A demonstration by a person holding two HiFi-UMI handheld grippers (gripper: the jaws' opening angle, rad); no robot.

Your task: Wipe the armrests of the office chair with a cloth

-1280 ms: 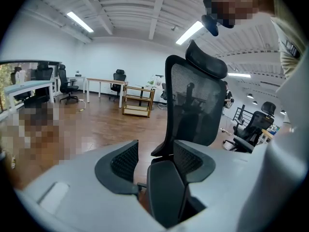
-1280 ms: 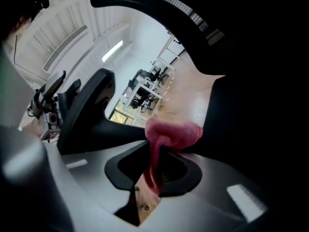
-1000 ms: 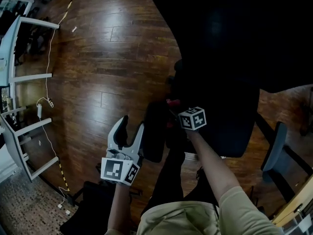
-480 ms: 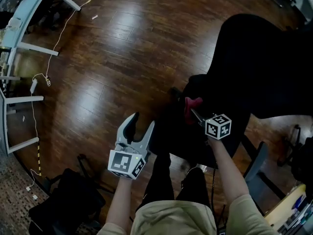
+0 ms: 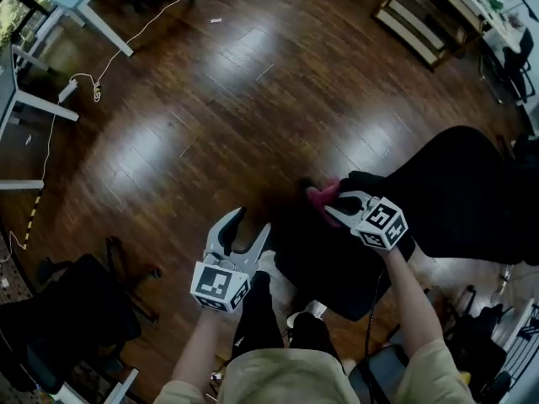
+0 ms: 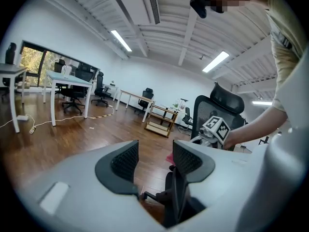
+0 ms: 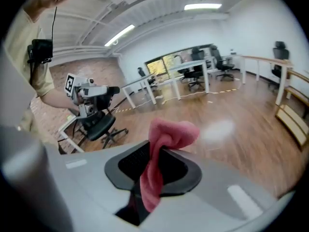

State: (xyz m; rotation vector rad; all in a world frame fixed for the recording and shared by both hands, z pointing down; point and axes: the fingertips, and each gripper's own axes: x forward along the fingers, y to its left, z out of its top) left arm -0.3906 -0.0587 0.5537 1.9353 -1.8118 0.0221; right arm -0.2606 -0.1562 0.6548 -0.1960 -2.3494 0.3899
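Note:
The black office chair stands at the right of the head view, its seat just ahead of the person's legs. My right gripper hovers over the seat's near-left edge, shut on a pink cloth. In the right gripper view the cloth hangs pinched between the jaws of the right gripper. My left gripper is held left of the seat, open and empty. In the left gripper view the left gripper points at the chair's mesh back. The armrests are too dark to make out.
Dark wooden floor spreads ahead. White desk legs and a cable lie at the upper left. A wooden shelf stands upper right. Another black chair is at the lower left, behind my left gripper.
The head view has swung, so the chair now sits further right and lower. My right gripper has lifted the pink cloth into plain sight. The left gripper stays open beside the seat.

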